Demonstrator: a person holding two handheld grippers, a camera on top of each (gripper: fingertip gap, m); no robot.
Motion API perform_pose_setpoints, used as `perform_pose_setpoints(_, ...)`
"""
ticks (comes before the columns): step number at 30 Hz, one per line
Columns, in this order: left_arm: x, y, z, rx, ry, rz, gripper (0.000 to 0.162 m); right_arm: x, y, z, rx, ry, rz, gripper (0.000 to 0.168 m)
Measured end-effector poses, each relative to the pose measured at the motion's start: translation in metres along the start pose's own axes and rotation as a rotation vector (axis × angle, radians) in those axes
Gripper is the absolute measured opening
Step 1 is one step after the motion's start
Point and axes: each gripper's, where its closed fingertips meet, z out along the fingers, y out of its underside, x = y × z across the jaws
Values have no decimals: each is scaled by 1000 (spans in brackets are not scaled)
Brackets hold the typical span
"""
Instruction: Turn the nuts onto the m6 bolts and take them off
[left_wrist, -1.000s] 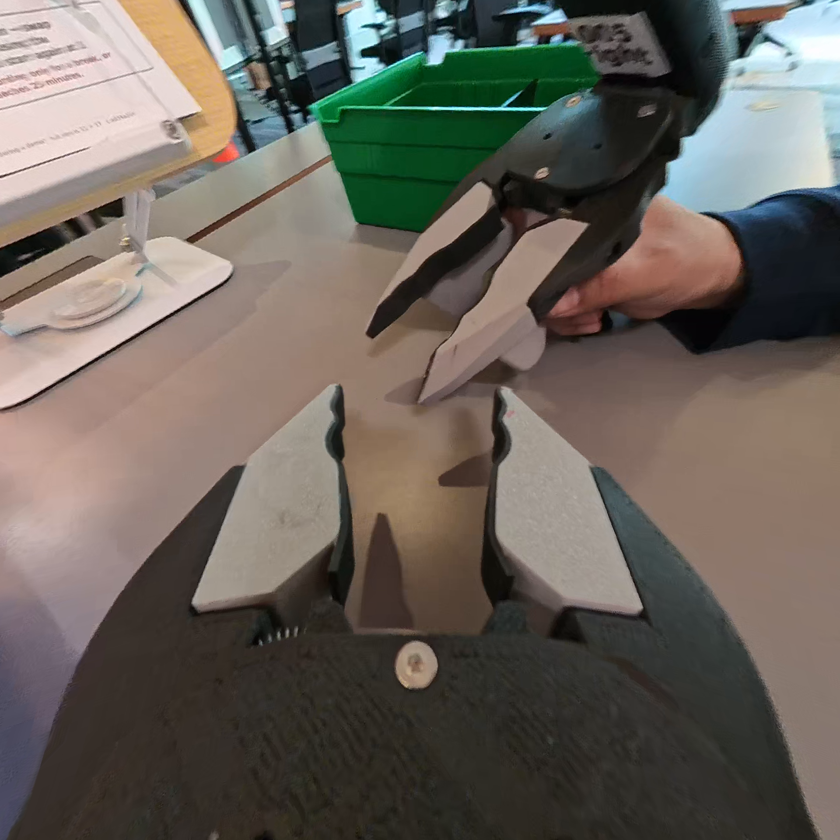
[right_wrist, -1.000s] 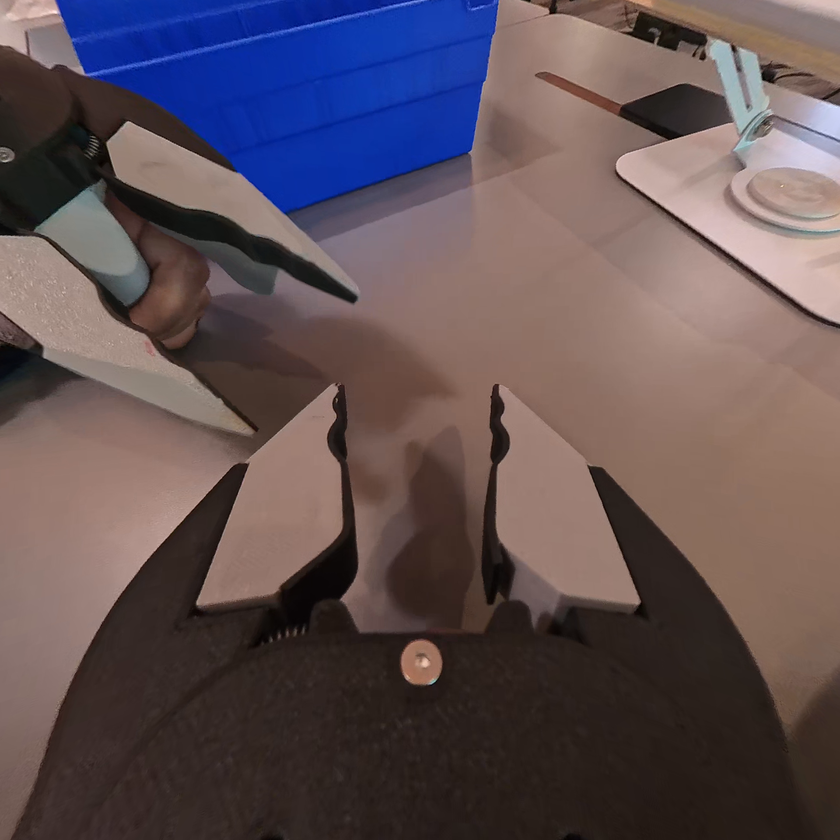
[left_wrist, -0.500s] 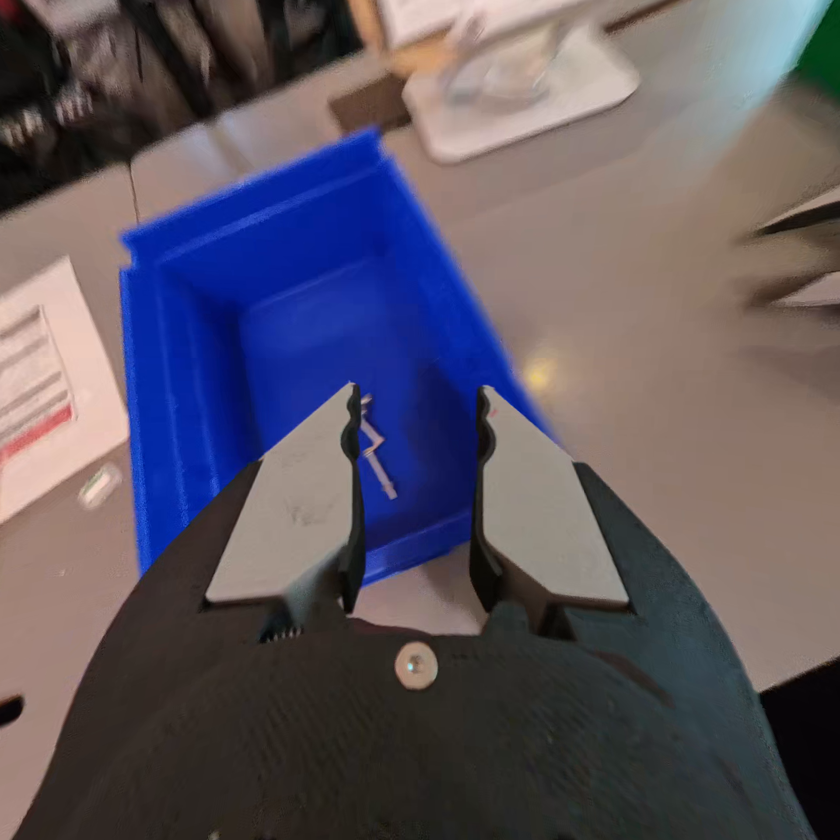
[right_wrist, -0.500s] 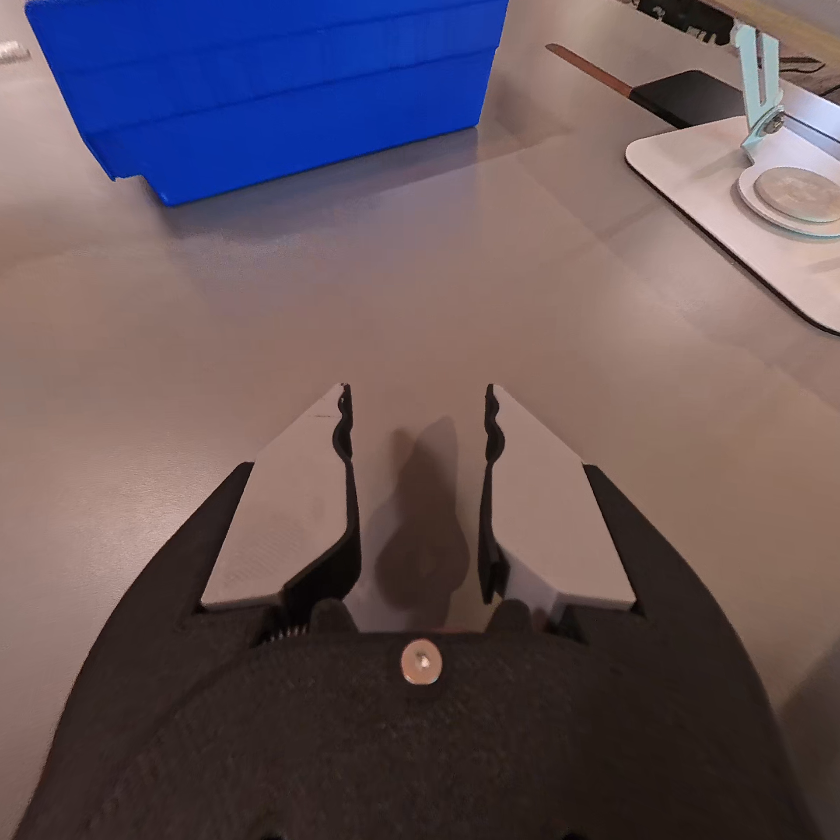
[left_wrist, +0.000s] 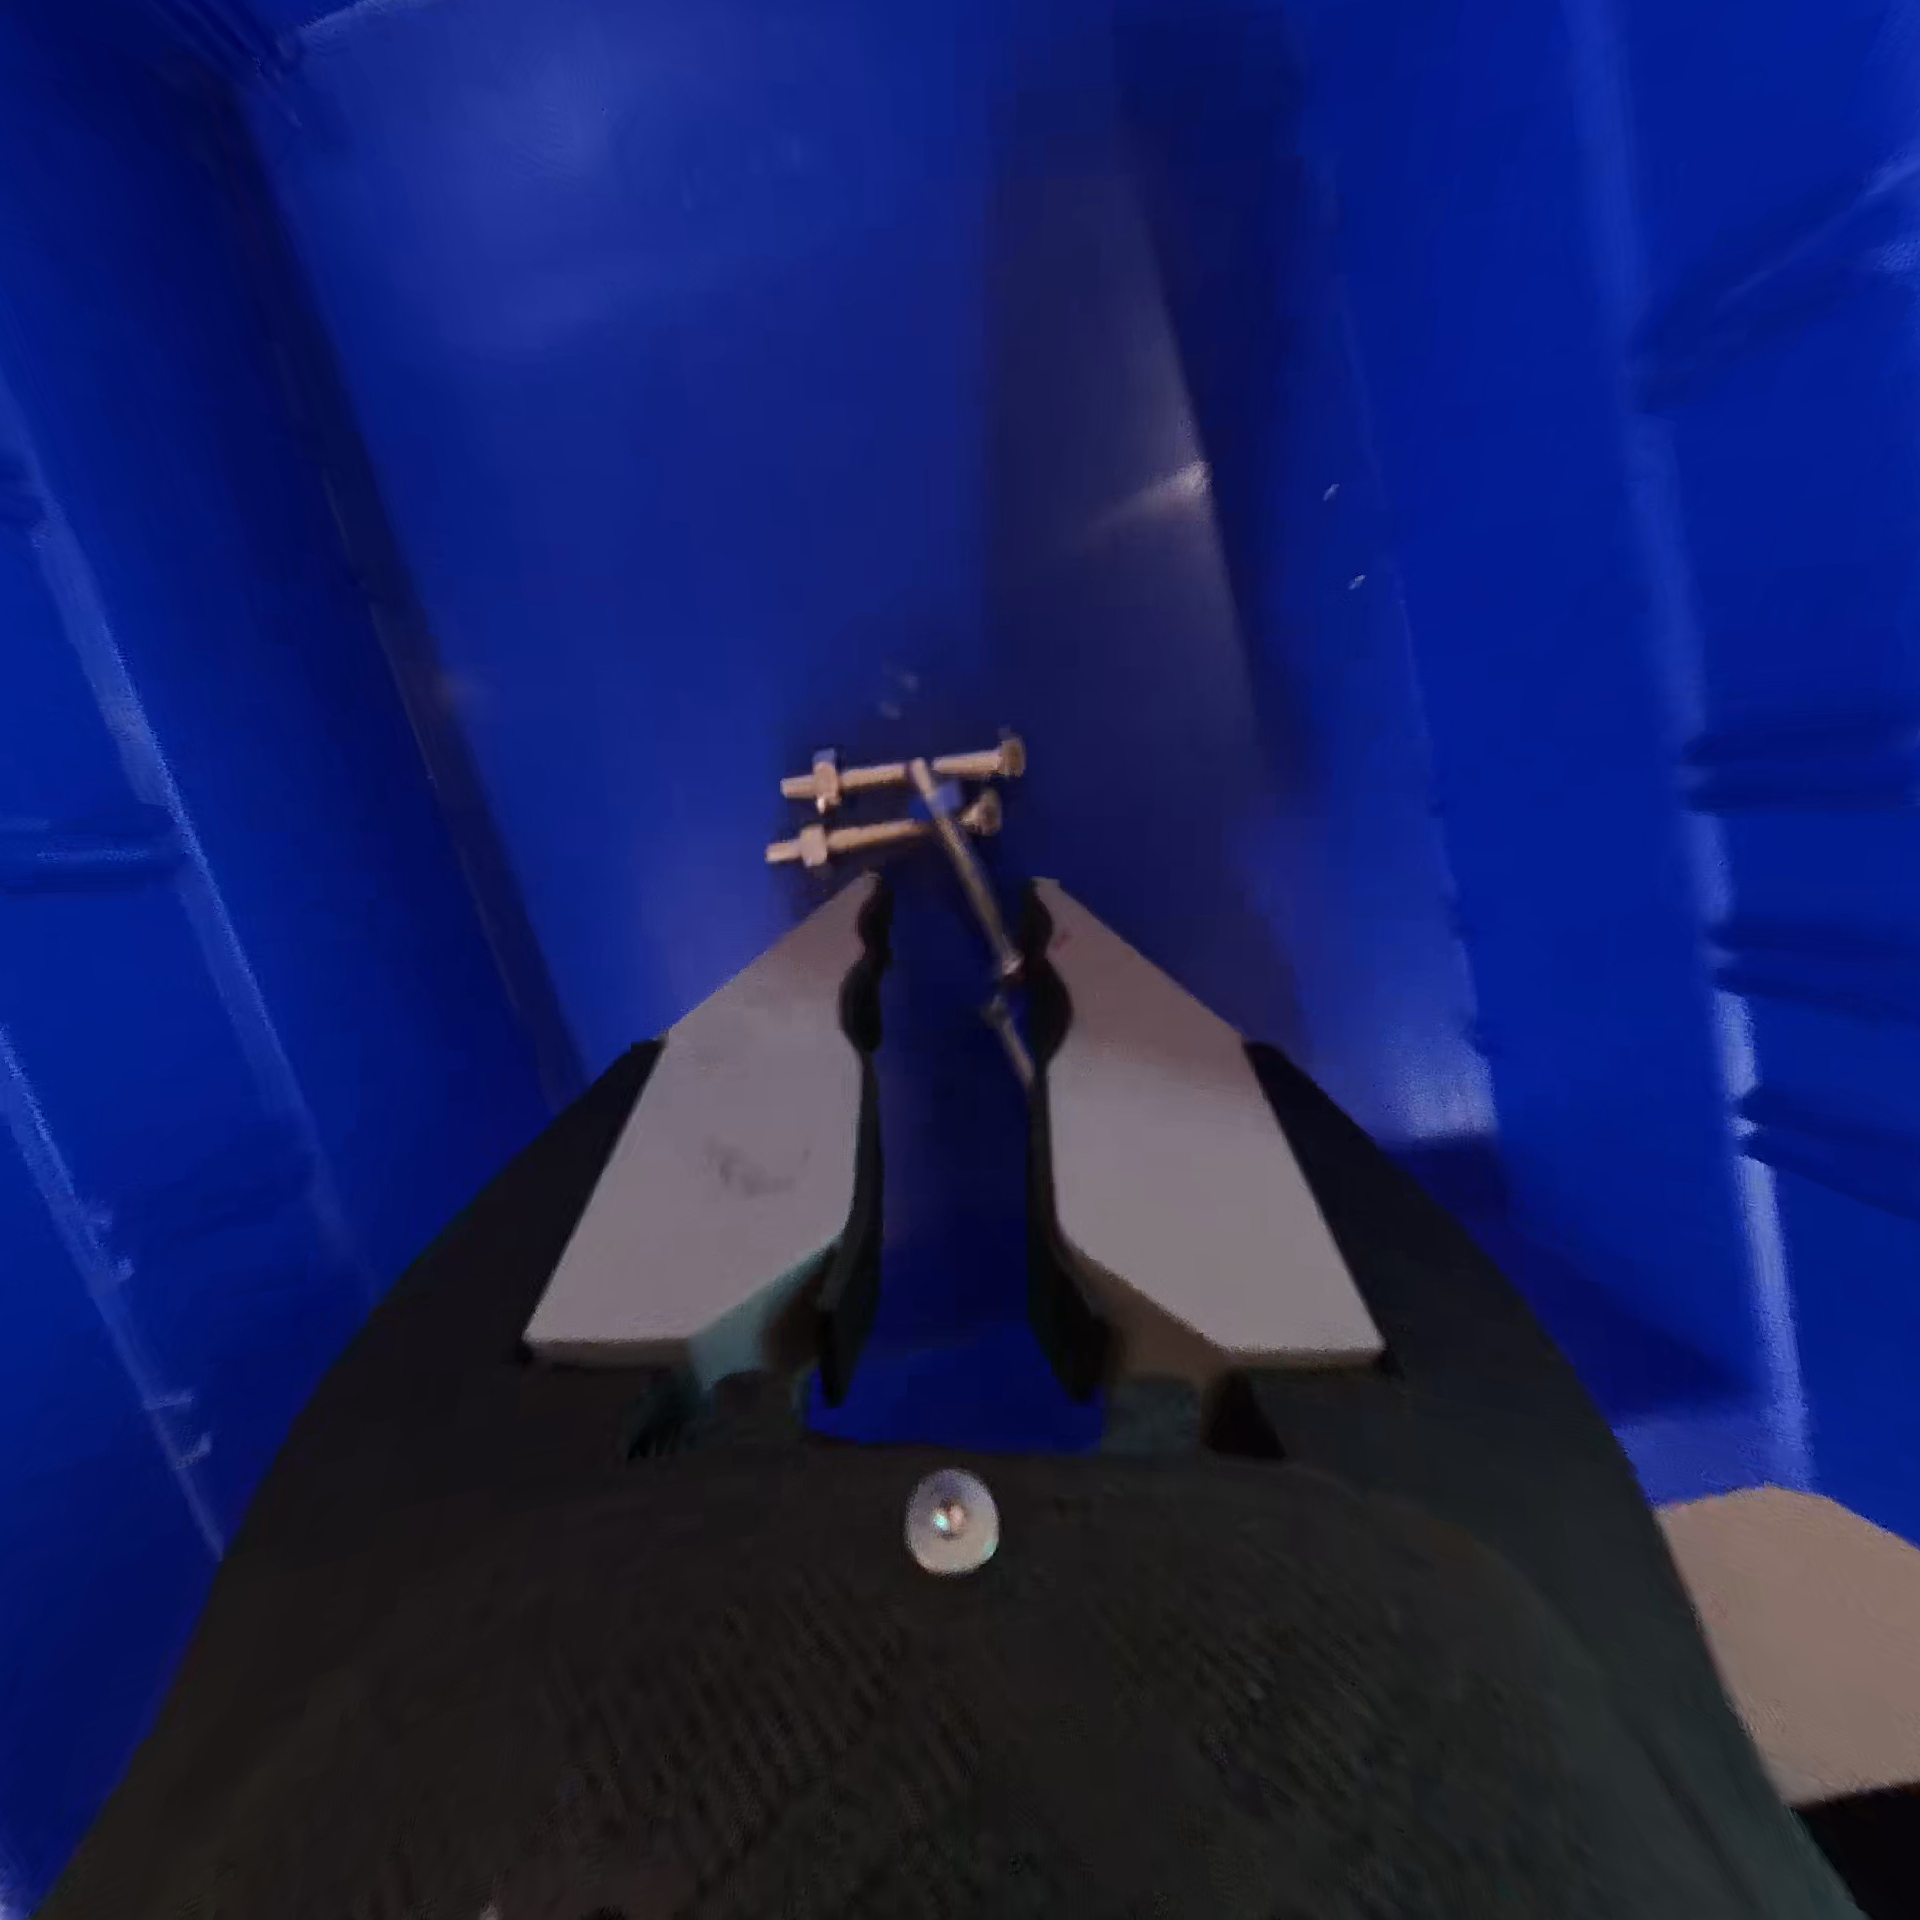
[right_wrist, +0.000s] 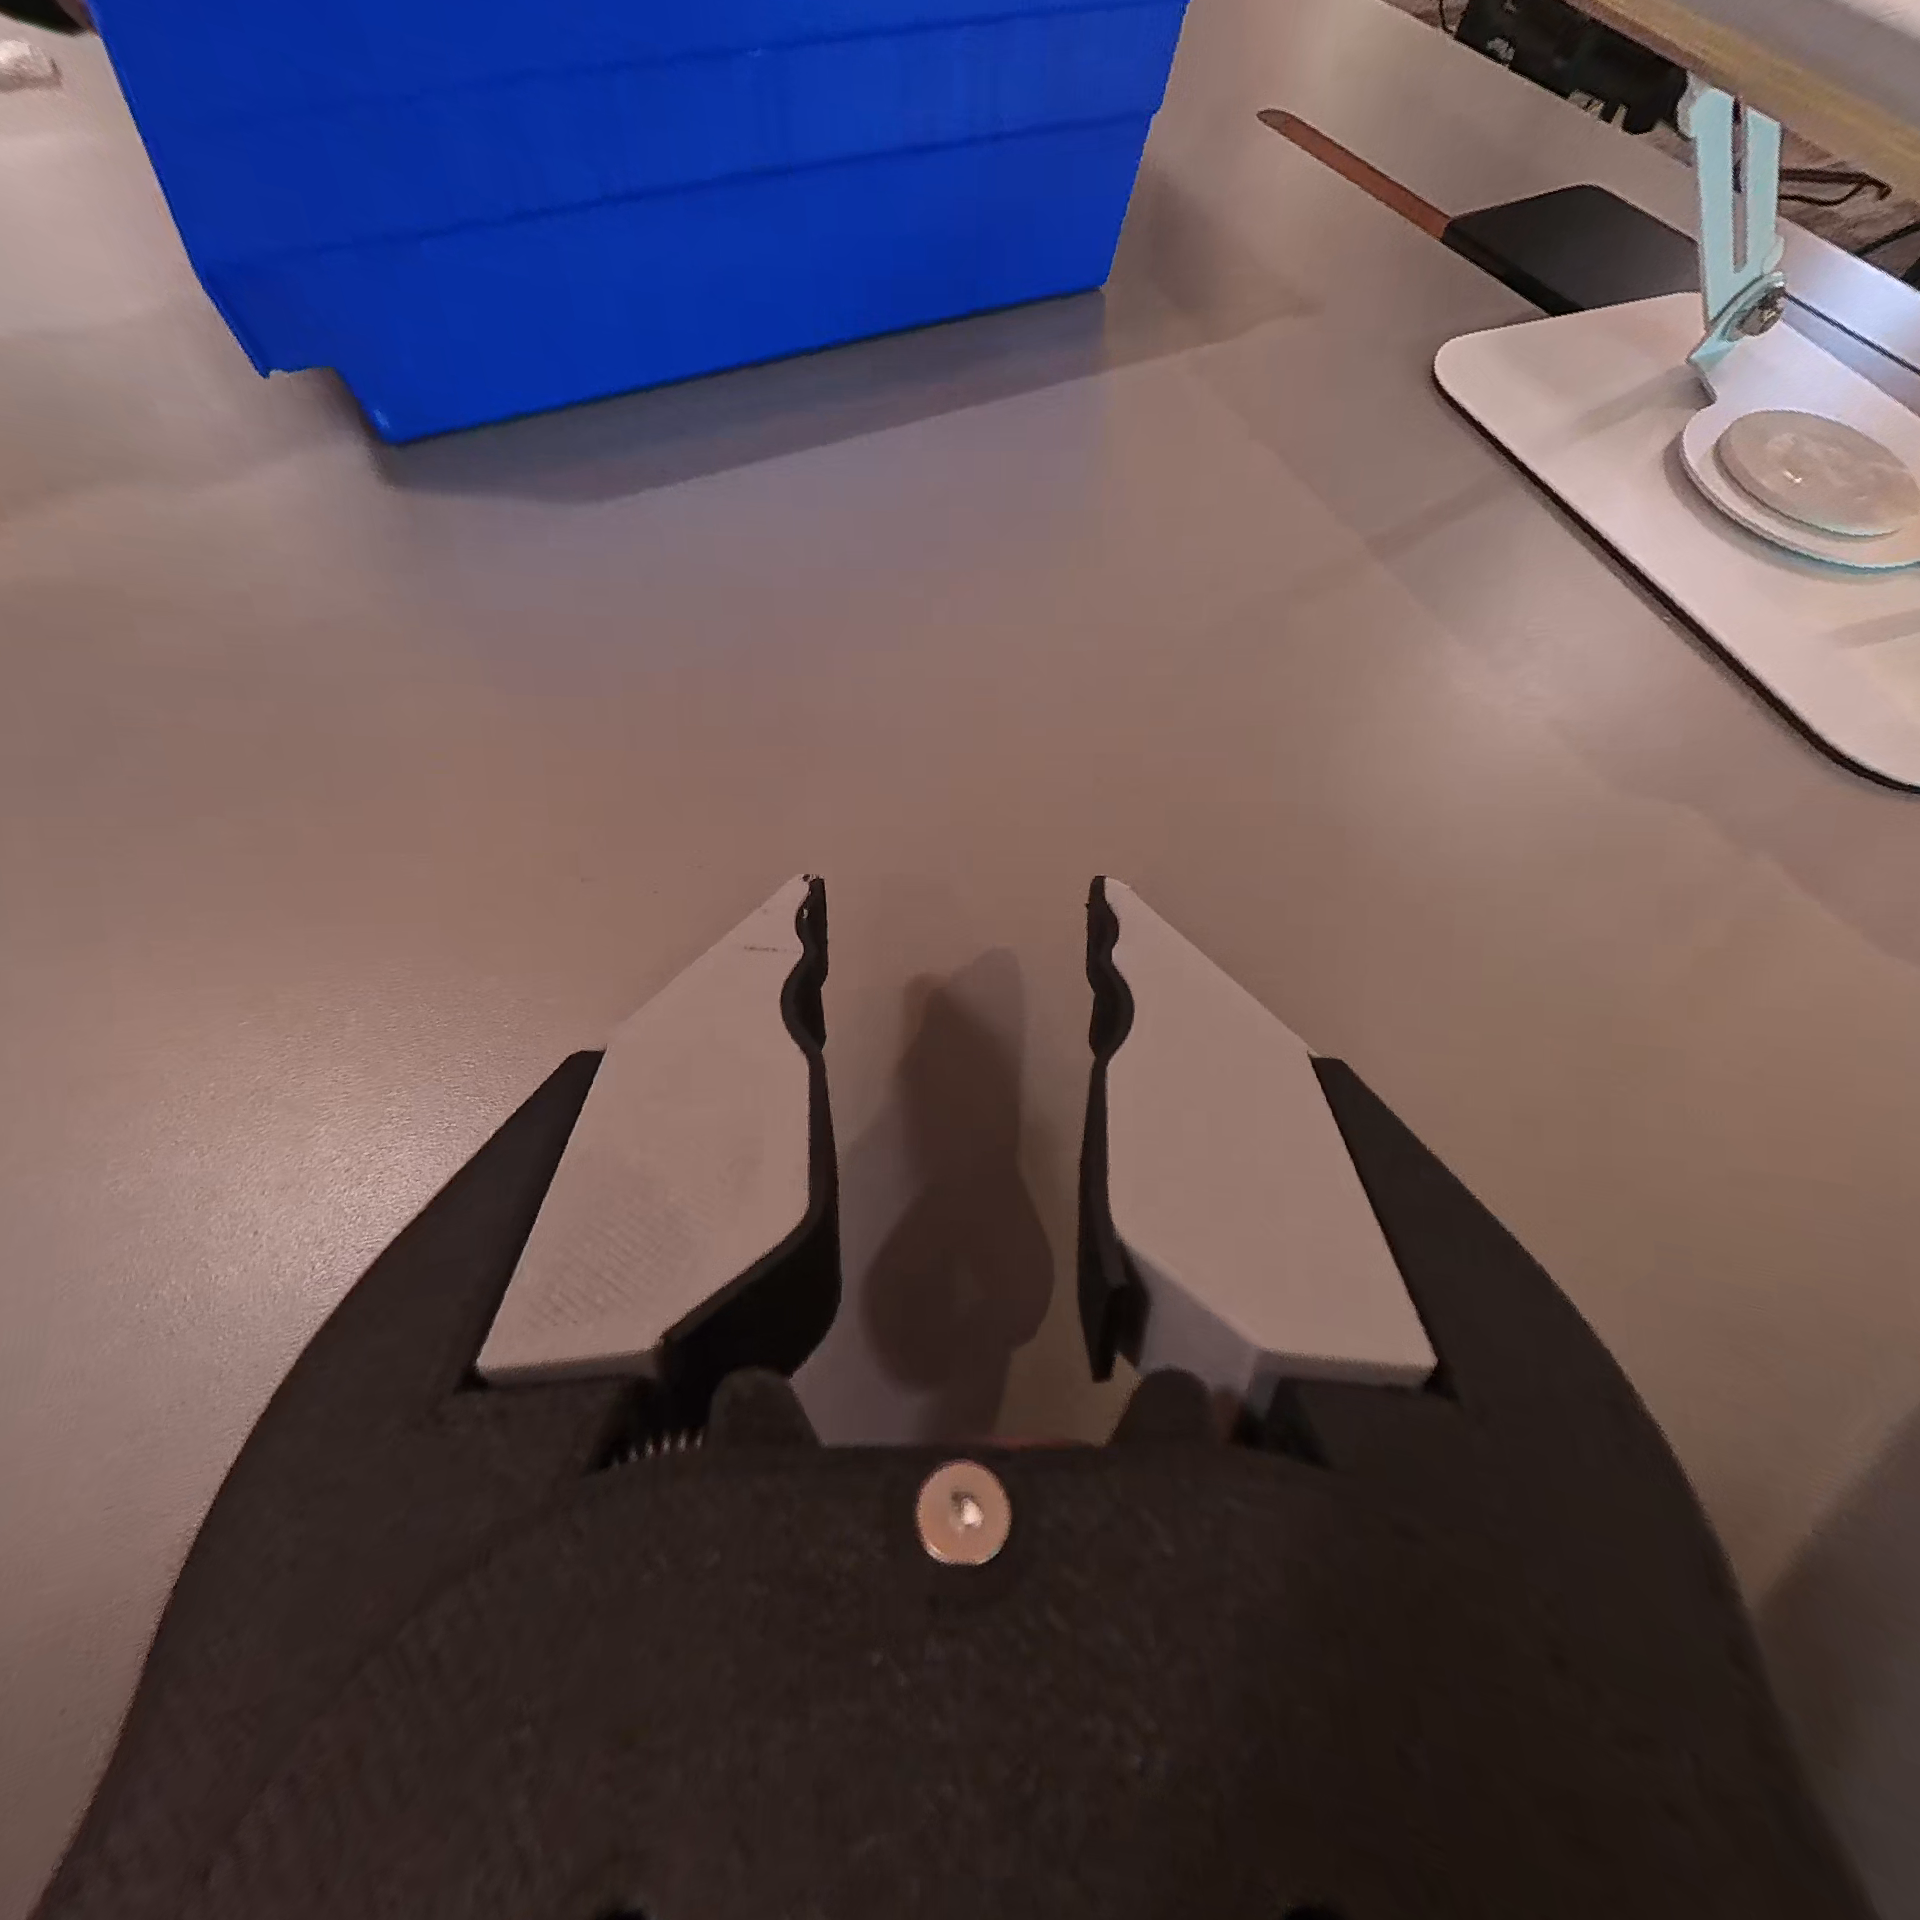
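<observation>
The left gripper (left_wrist: 954, 894), its black, rough-textured plastic body tipped with two flat grey wedge-shaped fingers (left_wrist: 727, 1122), reaches down into a glossy blue plastic bin (left_wrist: 623, 416), jaws parted with nothing between them. On the bin's smooth floor, just beyond the fingertips, lie three thin silver-coloured threaded bolts: an upper bolt (left_wrist: 883, 774) and a lower bolt (left_wrist: 862, 836) side by side and crosswise to the view, each with a hex head at the right end and a small nut (left_wrist: 823, 781) threaded near the left end, and a third bolt (left_wrist: 977, 914) lying slantwise across both, its near end running down beside the inner edge of the right finger; whether it touches that finger cannot be told, as the picture is slightly blurred. The inner edges of the fingers are black and wavy in outline. The right gripper (right_wrist: 954, 894), of the same make, hovers over a matte grey tabletop (right_wrist: 416, 779), released and empty, casting a dark shadow between its fingers. Ahead of it the ribbed outer wall of the bin stands on the table, and to the right sits a white rounded-corner stand base (right_wrist: 1621, 499) carrying a round disc and a pale mint bracket (right_wrist: 1735, 208).
</observation>
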Motion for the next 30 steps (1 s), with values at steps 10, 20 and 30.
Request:
perform_pose_setpoints(10, -19, -20, -33, 210, -154, 126, 4, -3, -3, -3, 18, -8, -18, 46)
perform_pose_setpoints(20, 228, -108, -177, 1010, 375, 334, 4, -23, -78, -65, 422, -215, 90, 14)
perform_pose_setpoints(30, 331, -119, -91, 1002, 562, 404, 3, 13, -75, -68, 441, -104, 218, 30)
